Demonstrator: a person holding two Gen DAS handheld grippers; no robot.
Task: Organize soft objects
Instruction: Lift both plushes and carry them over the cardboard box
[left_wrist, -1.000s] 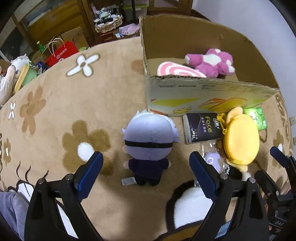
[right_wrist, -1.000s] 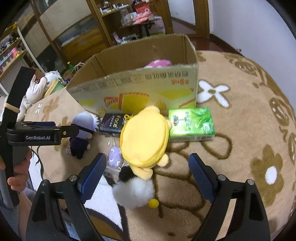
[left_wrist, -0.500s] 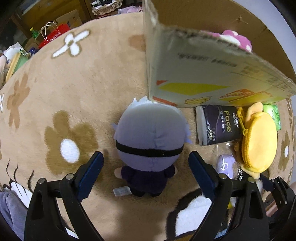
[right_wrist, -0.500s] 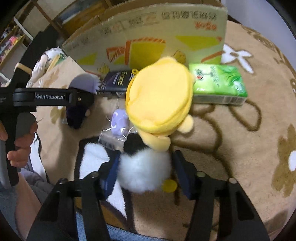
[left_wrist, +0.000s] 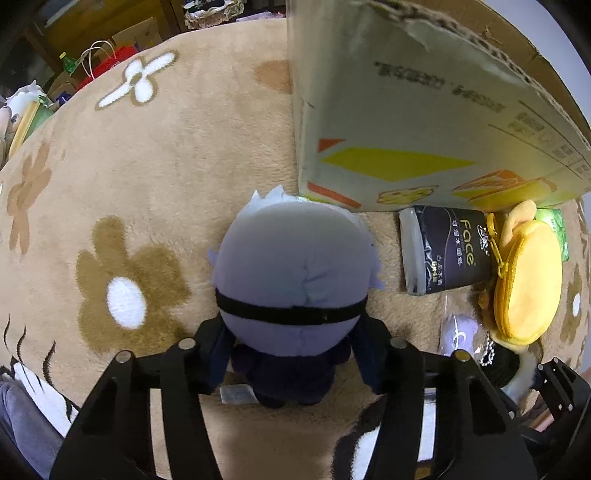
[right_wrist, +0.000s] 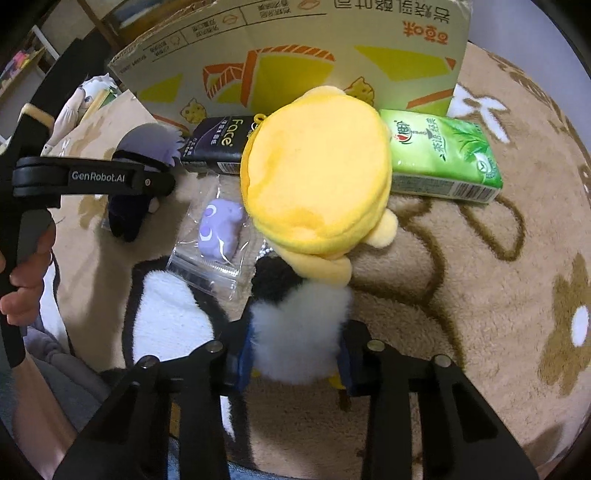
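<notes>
Left gripper (left_wrist: 291, 363): clamped on doll (left_wrist: 291, 280).
Right gripper (right_wrist: 295, 350): clamped on pompom (right_wrist: 299, 332).
Box (left_wrist: 424, 122): ahead of both.

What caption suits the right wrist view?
Right gripper closed on a white pompom below a yellow pouch.

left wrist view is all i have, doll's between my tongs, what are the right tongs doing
observer: The right tongs have just been closing and are now shut on the white pompom, with a pad pressing each side.
operator: is that pompom loose or tied to something
observer: It lies against a black pompom at the lower edge of the yellow pouch. I cannot tell whether they are joined.
operator: what's on the far side of the pouch
observer: A green tissue pack lies flat beside it, in front of the box.
</notes>
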